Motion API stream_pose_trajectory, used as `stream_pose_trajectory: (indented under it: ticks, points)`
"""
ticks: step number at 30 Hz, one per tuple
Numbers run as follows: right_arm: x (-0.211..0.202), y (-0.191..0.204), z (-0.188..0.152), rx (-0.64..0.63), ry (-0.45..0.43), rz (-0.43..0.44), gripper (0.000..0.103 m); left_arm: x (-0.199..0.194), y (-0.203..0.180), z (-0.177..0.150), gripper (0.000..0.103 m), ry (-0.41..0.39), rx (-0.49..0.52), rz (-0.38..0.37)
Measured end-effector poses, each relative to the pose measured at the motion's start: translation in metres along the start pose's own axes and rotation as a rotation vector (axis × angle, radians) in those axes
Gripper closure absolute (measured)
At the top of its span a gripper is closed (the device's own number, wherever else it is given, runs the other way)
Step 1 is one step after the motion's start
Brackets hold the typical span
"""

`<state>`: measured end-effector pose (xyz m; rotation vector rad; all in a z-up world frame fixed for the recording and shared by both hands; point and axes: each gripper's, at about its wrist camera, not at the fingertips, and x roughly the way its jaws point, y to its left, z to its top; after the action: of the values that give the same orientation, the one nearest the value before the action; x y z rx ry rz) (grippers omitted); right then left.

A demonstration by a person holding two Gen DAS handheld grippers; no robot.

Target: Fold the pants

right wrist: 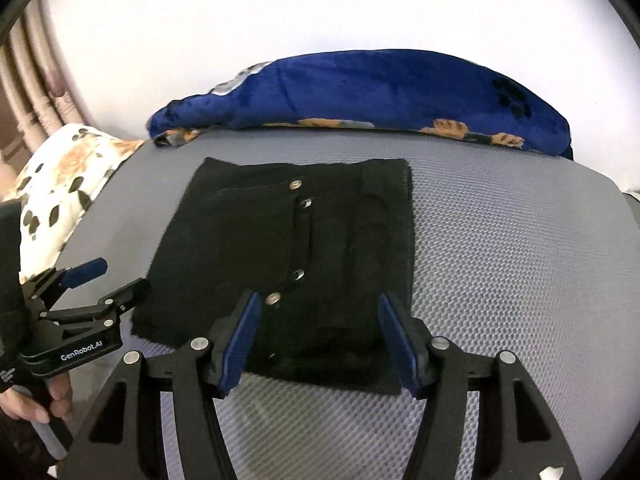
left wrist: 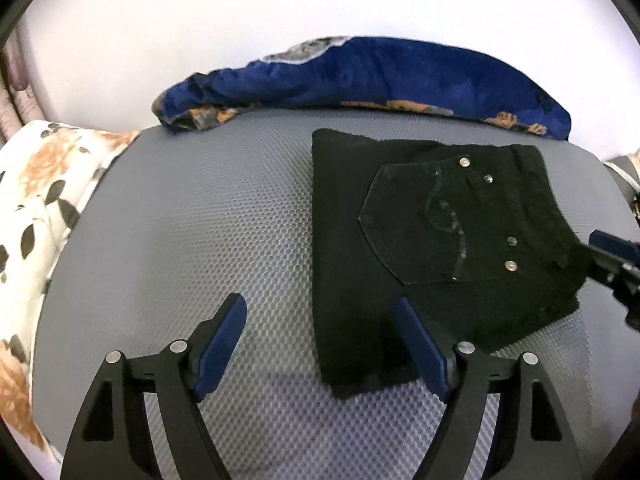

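Pants (right wrist: 288, 256) lie folded, square-edged, mid-mat (right wrist: 520, 260); blue blanket (right wrist: 380, 92) borders the far edge. Left tool (left wrist: 322, 328) and right tool (right wrist: 318, 328) both gape, empty-jawed, with bare mat either side.

2 downward wrist views, shared pants (left wrist: 420, 240)

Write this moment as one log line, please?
pants: folded, flat on mat | left gripper: open, empty | right gripper: open, empty | blanket: behind

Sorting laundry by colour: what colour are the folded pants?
Black pants with silver rivets, clearest in the right wrist view.
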<state>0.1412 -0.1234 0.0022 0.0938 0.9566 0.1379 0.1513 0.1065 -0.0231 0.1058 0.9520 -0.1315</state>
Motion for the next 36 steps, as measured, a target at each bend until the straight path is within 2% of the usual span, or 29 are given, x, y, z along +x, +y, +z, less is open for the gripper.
stream_pose_trajectory:
  ticks: [6, 15, 22, 31, 36]
  points:
    - [-0.018, 0.013, -0.009, -0.009, -0.014, 0.009, 0.044, -0.028, -0.004, -0.009, 0.022, -0.024, -0.011, 0.017]
    - [-0.041, 0.033, -0.023, -0.044, -0.052, -0.029, 0.032, -0.062, -0.008, -0.023, 0.021, -0.068, -0.035, 0.027]
    - [-0.050, 0.035, -0.032, -0.010, -0.052, -0.022, 0.030, -0.071, -0.013, -0.031, 0.021, -0.073, -0.033, 0.034]
    - [-0.063, 0.038, -0.044, 0.003, -0.093, -0.077, 0.019, -0.082, -0.016, -0.038, 0.021, -0.099, -0.041, 0.041]
    - [-0.065, 0.037, -0.048, 0.006, -0.095, -0.086, 0.019, -0.086, -0.022, -0.042, 0.021, -0.115, -0.016, 0.064]
